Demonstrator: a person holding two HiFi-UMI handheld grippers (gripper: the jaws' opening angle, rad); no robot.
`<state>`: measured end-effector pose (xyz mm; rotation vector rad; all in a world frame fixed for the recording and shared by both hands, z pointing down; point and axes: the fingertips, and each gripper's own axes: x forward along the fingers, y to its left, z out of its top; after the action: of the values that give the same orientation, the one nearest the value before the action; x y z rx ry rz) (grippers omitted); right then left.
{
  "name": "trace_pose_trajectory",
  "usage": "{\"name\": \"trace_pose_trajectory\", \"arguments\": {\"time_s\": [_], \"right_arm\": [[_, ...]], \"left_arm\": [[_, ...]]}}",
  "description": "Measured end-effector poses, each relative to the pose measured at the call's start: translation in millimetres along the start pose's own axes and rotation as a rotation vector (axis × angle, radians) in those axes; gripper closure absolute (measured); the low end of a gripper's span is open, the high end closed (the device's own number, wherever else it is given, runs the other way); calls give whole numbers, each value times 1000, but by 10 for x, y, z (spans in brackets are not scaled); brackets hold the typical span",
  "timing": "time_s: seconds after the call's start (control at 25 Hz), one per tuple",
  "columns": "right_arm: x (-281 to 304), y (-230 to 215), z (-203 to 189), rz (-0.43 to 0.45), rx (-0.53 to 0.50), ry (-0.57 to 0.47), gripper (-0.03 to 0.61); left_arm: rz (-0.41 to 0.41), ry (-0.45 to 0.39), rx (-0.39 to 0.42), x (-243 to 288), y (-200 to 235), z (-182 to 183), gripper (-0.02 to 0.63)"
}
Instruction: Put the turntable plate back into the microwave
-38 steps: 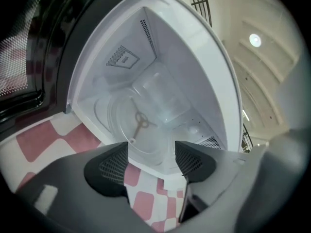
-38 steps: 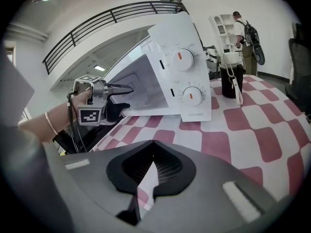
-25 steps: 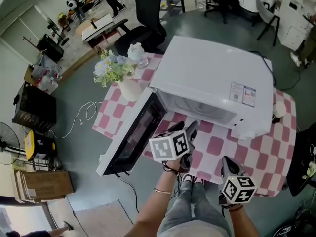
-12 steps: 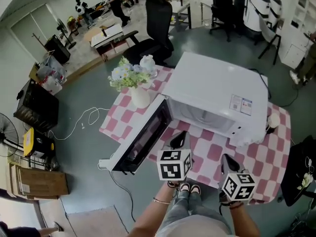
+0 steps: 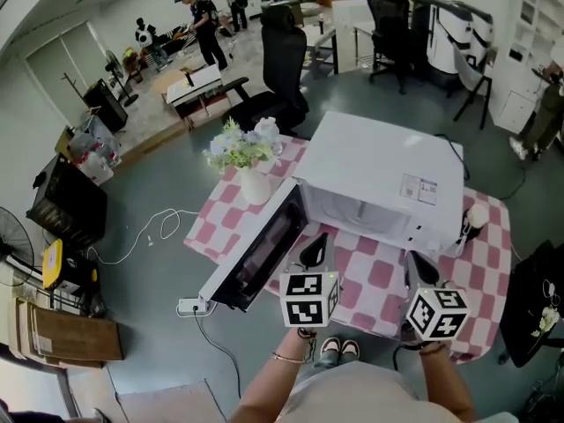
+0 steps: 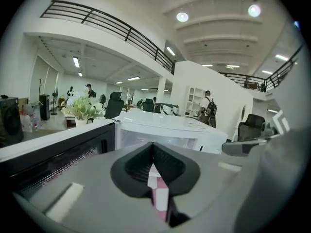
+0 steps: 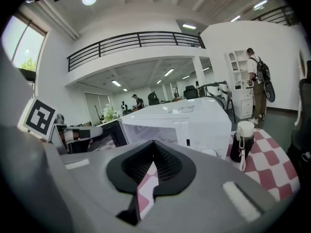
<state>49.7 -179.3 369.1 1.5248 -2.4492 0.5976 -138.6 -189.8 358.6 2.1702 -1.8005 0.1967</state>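
Observation:
The white microwave (image 5: 379, 179) stands on the pink checked table (image 5: 383, 276) with its door (image 5: 260, 245) swung wide open to the left. I cannot make out the turntable plate in any view; the cavity (image 5: 357, 210) only looks pale. My left gripper (image 5: 315, 243) hovers in front of the opening, near the door. Its jaws have just been closing and now stand shut with nothing between them (image 6: 153, 147). My right gripper (image 5: 416, 261) hangs before the microwave's control panel, shut and empty as well (image 7: 154, 144).
A white vase of flowers (image 5: 249, 179) sits on the table's far left corner, behind the door. A dark bottle with a white cap (image 7: 242, 142) stands right of the microwave. Office chairs, desks and people fill the room beyond.
The left gripper's jaws, apart a second ago, have closed on nothing. Both grippers have risen and drawn back a little from the microwave's opening.

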Motion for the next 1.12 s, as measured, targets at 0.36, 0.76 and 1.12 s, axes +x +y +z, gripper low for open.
{"name": "trace_pose_trajectory", "arguments": {"time_s": [0.36,0.76,1.12], "right_arm": [[-12,-24,232,-22,-4,-72,568],[-27,-72,222,-62,-28,-78,571],[-1,-58,226,-65,-53,-62,571]], "left_arm": [[-27,1,0,-12,-84,41,615],[-24,17,-24,2,-55,-28,615],[-13,37,-34,35,-7,-133,615]]}}
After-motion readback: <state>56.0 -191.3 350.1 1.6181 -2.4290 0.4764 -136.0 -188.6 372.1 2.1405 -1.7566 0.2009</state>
